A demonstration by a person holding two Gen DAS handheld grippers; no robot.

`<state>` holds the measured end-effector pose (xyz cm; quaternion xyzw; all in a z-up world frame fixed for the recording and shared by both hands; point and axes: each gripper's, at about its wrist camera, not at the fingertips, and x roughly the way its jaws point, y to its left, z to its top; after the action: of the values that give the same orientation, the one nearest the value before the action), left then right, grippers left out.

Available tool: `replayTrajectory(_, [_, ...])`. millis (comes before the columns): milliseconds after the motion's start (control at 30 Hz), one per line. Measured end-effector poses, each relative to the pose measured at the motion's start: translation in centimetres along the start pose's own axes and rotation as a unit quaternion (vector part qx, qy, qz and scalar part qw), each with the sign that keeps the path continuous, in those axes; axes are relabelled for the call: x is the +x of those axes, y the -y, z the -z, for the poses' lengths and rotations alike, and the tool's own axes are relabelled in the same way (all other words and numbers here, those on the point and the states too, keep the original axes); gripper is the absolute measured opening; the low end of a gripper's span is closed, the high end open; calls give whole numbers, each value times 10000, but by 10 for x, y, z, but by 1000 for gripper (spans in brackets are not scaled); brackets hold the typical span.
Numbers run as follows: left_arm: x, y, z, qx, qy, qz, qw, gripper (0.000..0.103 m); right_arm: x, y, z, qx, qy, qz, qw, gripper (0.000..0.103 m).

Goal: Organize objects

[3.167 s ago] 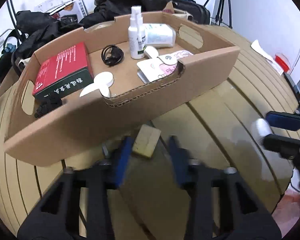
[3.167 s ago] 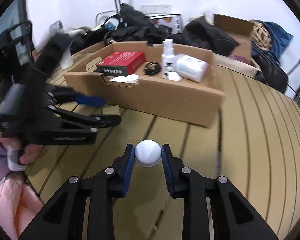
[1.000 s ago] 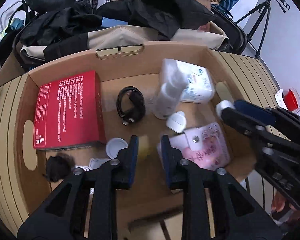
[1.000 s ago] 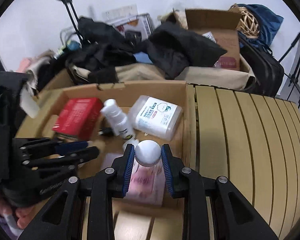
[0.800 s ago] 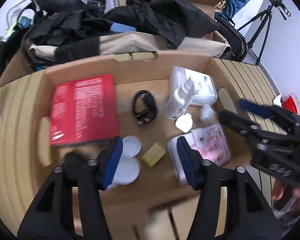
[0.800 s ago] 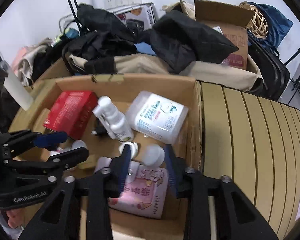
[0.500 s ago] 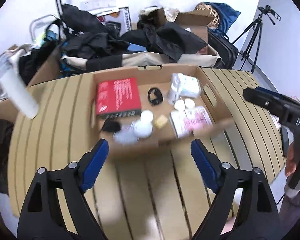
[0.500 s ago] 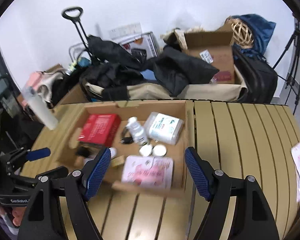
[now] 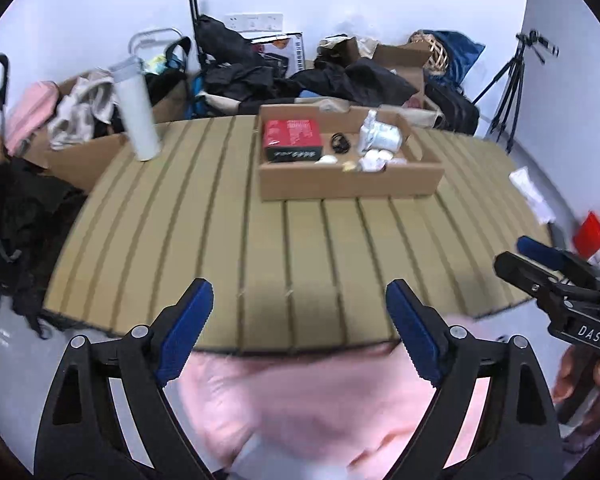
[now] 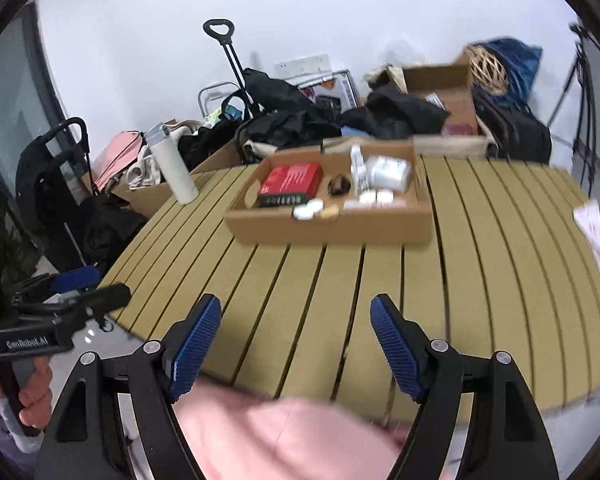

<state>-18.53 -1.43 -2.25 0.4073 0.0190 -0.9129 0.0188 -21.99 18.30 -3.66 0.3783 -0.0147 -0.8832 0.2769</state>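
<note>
A shallow cardboard box [image 9: 350,184] [image 10: 332,228] stands on the far half of the slatted table. In it lie a red box [image 9: 291,138] [image 10: 291,181], a black cable coil [image 9: 340,143] [image 10: 339,185], a white spray bottle [image 10: 356,168], a wipes pack [image 9: 382,136] [image 10: 390,174], white round lids [image 10: 308,210] and a small tan block [image 10: 329,212]. My left gripper [image 9: 300,332] is wide open and empty, held off the table's near edge. My right gripper [image 10: 296,344] is wide open and empty, also back from the box.
A tall white bottle [image 9: 136,114] [image 10: 172,168] stands at the table's far left. A white paper [image 9: 530,196] [image 10: 598,240] lies at the right edge. Bags, clothes, cartons and a tripod [image 9: 508,84] crowd the floor behind. Pink cloth [image 9: 320,400] fills the foreground.
Both grippers let go inside the box, the left of the tan block and the right of the white round piece, then opened wide and pulled back and up off the table's near edge.
</note>
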Motion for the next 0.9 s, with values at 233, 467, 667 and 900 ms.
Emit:
replayTrajectory(233, [-37,14,24,158,283,251,9992,86,-36,-26,42,-296,50,240,9993,80])
replayTrajectory(467, [-64,23,23,235,596,231,9977,87,-61,-47,40,-465,321,209,9982,80])
replayTrajectory(667, [-91,19,23,43,775,46,9970,93,-83,-52,40,-528,453,280,9972,81])
replayTrajectory(900, [-129,29,28,134,1214,197,9923,103,-110,-56,53,-591,520,342,9963,81])
